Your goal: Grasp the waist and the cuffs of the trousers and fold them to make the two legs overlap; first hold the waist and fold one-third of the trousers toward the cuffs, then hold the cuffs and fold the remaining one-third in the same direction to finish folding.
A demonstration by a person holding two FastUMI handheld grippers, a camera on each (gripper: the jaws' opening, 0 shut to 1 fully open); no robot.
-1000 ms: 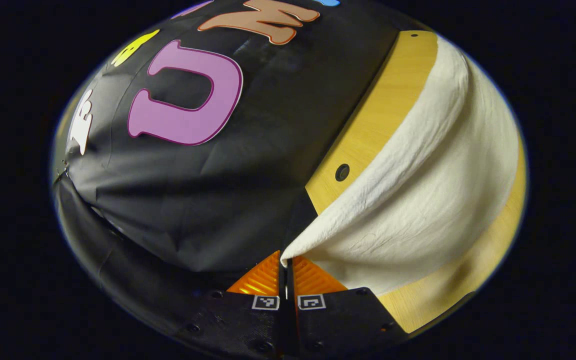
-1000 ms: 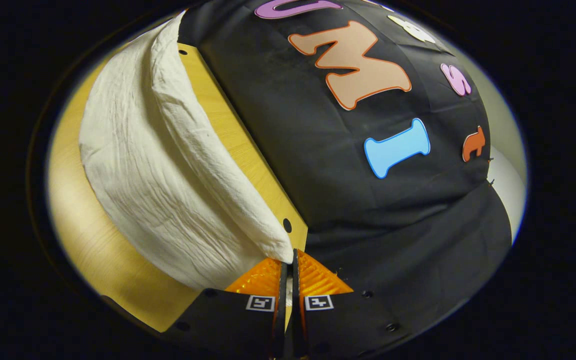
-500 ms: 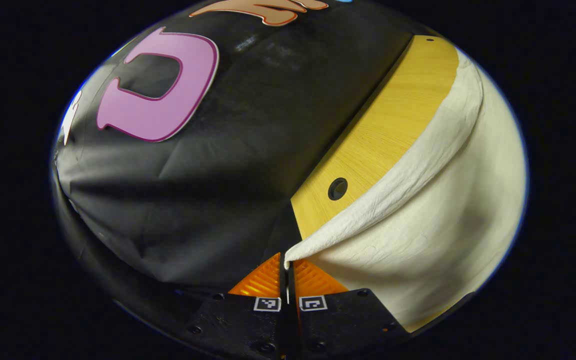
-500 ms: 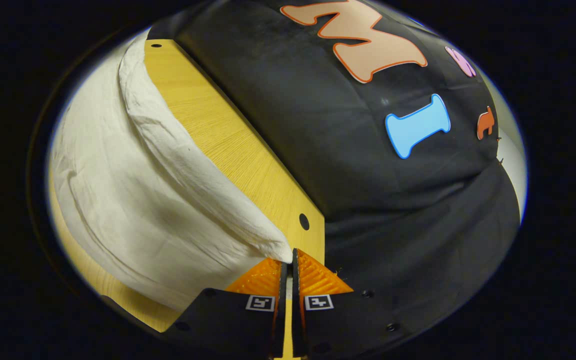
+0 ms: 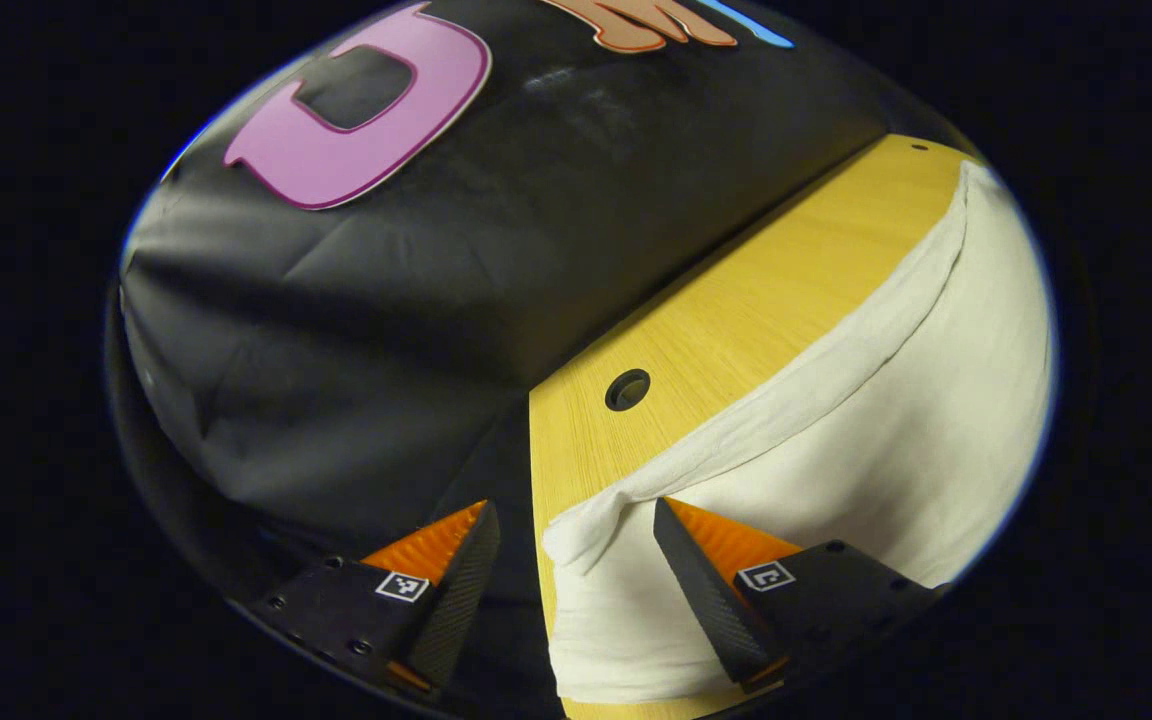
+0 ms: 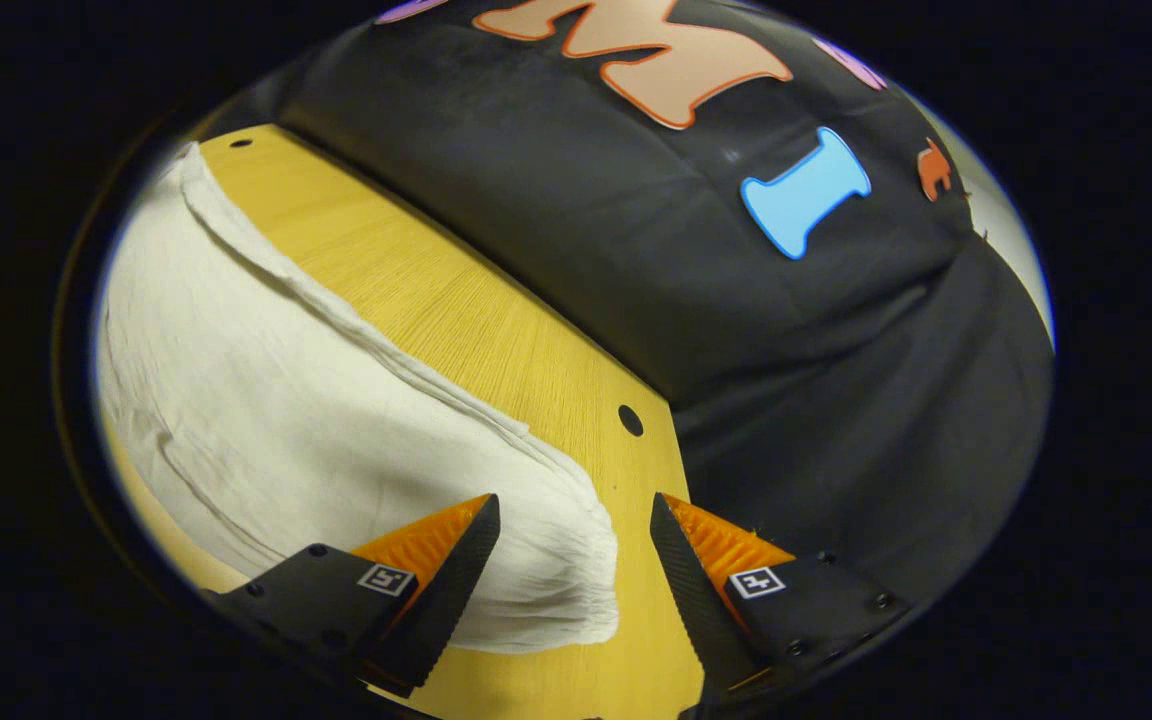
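While both grippers hang low over the wooden table (image 5: 736,310), each stands with its fingers spread wide and nothing between them. In the left gripper view, the left gripper (image 5: 576,515) is splayed over the table's corner, and the cream trousers (image 5: 896,430) lie flat on the board, reaching from that corner away along the table. A small bunched corner of the cloth (image 5: 576,525) rests loose in the gap between the fingers, and I cannot tell whether either finger touches it; the far finger stands over the fabric, the other hangs past the table's edge, in front of the black cloth wall (image 5: 356,330). The folded edge of the trousers shows as a layered ridge that runs from that corner along the table, near a round hole in the tabletop (image 5: 627,389) and on the side away from the wall.

In the right gripper view, the right gripper (image 6: 576,510) is likewise parted. The trousers (image 6: 276,400) lie on the table (image 6: 456,320), their rounded, layered end (image 6: 576,560) sitting free between the two fingers and touching neither that I can see. One finger stands over the cloth, the other over bare wood close to the table's edge. Another round hole (image 6: 630,420) lies just beyond the cloth's end, toward the black wall (image 6: 816,330). The trousers' long edge shows several stacked layers.
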